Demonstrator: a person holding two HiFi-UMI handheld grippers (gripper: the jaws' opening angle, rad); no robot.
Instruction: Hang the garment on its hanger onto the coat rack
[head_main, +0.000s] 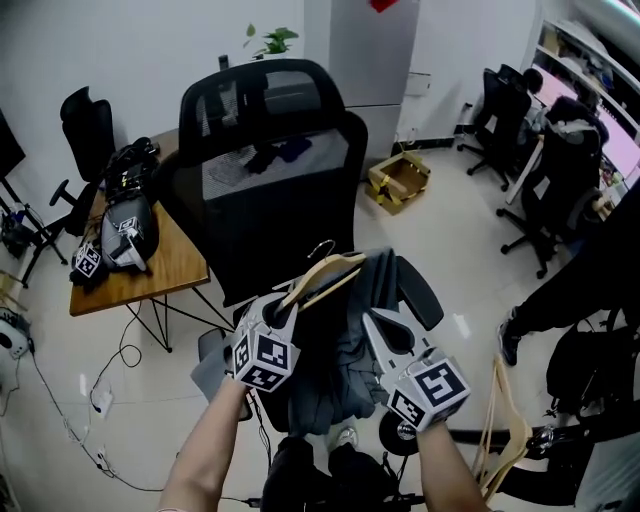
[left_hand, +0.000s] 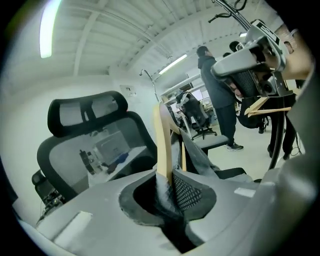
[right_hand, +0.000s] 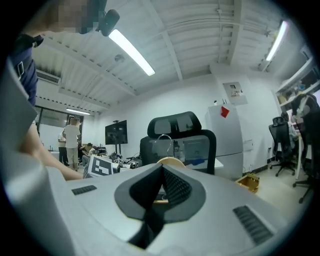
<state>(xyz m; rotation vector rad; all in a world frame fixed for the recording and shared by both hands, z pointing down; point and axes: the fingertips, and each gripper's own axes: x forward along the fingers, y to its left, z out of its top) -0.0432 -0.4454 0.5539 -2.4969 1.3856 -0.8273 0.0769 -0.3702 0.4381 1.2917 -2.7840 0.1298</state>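
head view: left tongs (head_main: 288, 303) and right tongs (head_main: 383, 326) each clench the hanger (head_main: 326, 272) carrying the garment (head_main: 345, 362).

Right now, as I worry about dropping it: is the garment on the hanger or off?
On: the garment hangs draped over the wooden hanger.

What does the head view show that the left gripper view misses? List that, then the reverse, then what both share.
Only the head view: a cardboard box on the floor, a potted plant on top of a cabinet, and the person's forearm behind the left gripper.

Only the left gripper view: a ceiling light, and that gripper's jaws up close, shut on the hanger and a fold of grey cloth.

Both: the black office chair, the wooden hanger, and the grey garment draped on it.
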